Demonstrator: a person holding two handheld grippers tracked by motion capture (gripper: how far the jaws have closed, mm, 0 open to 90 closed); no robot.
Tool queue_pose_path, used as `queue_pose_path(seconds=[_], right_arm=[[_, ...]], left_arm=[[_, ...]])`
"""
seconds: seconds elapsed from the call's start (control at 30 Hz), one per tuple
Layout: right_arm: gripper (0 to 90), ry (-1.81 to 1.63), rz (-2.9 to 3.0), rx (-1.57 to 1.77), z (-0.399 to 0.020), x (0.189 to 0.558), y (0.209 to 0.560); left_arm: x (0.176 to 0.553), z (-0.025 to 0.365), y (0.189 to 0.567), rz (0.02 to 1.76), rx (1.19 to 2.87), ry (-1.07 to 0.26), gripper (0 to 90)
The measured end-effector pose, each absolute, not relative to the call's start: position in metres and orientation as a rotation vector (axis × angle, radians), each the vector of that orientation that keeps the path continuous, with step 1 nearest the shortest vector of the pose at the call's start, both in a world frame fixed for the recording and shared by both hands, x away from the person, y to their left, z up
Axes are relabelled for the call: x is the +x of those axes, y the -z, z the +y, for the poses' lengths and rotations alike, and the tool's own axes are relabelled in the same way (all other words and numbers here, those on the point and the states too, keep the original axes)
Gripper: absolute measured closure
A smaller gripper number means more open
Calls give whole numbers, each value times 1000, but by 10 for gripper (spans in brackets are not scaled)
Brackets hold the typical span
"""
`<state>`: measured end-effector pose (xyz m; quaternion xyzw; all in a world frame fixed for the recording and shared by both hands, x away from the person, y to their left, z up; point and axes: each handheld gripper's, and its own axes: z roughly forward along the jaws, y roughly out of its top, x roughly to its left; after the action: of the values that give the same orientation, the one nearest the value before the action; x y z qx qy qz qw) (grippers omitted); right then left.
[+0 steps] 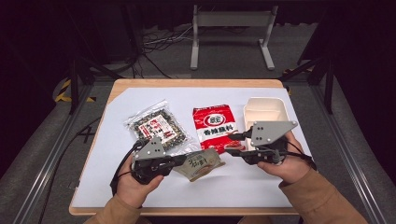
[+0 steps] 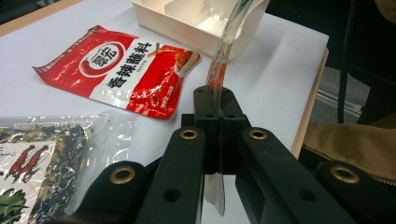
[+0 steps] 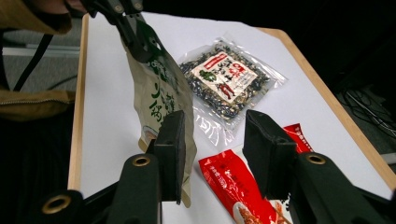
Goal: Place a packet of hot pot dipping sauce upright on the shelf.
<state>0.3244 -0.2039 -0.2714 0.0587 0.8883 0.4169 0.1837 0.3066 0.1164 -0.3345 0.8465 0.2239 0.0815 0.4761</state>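
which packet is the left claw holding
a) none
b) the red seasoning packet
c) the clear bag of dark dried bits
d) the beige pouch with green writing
d: the left claw is shut on the edge of the beige pouch, lifting it off the sheet, while the red packet and the clear bag lie flat on the table.

The held pouch (image 1: 198, 164) was beige with dark green lettering, and the grippers' jaws were black. The packet (image 1: 215, 127) at the middle was bright red with a white band, black characters and a round red-and-white logo. The clear bag (image 1: 156, 127) on the left showed dark speckled contents behind a white label with red print, while the tray (image 1: 264, 110) on the right was cream and the table cover (image 1: 243, 186) white.
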Motion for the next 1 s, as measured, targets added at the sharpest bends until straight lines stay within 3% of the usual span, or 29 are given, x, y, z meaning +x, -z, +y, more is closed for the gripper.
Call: queue_pose_path(seconds=[0.5, 1.0], right_arm=[[581, -967, 2686, -77, -150, 330, 247], [611, -842, 2771, -95, -126, 338, 268]], left_arm=[[310, 112, 325, 544, 2100, -173, 896], [308, 112, 324, 538, 2088, -144, 896]])
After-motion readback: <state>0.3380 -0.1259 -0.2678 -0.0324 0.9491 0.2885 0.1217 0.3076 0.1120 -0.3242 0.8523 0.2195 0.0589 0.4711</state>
